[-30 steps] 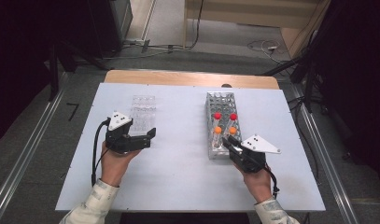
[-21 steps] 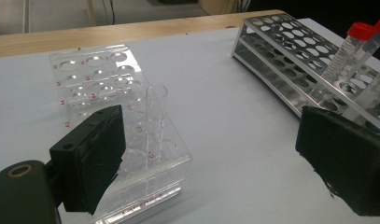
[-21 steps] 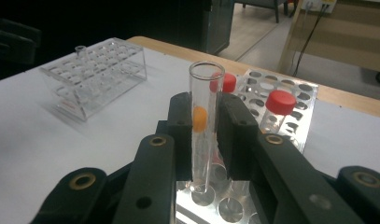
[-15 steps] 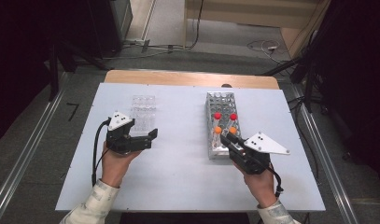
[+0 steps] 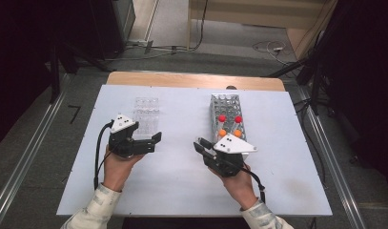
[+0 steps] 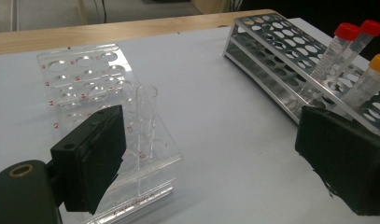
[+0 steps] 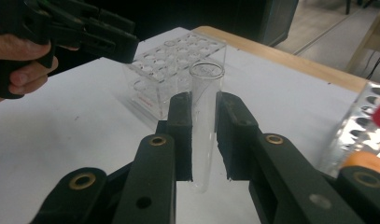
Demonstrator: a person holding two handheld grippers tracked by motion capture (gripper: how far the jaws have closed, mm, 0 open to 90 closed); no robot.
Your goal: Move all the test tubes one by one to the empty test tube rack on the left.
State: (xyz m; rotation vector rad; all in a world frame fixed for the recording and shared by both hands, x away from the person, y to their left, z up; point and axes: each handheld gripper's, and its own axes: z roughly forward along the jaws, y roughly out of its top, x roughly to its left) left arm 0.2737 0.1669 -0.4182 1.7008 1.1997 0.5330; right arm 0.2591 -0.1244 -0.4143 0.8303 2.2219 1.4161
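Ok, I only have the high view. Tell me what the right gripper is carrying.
Observer: The right gripper is shut on a clear glass tube, open end up, with no cap.
Operator: Now check the clear rack for me.
Observer: One clear tube stands upright in the clear rack, near its front edge.
Operator: Give me the left gripper's jaws.
Observer: The left gripper is open, with nothing between the jaws.

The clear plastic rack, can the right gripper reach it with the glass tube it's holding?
Probably yes. The right gripper, shut on the glass tube, faces the clear plastic rack across bare table; the left gripper beside the rack may crowd it.
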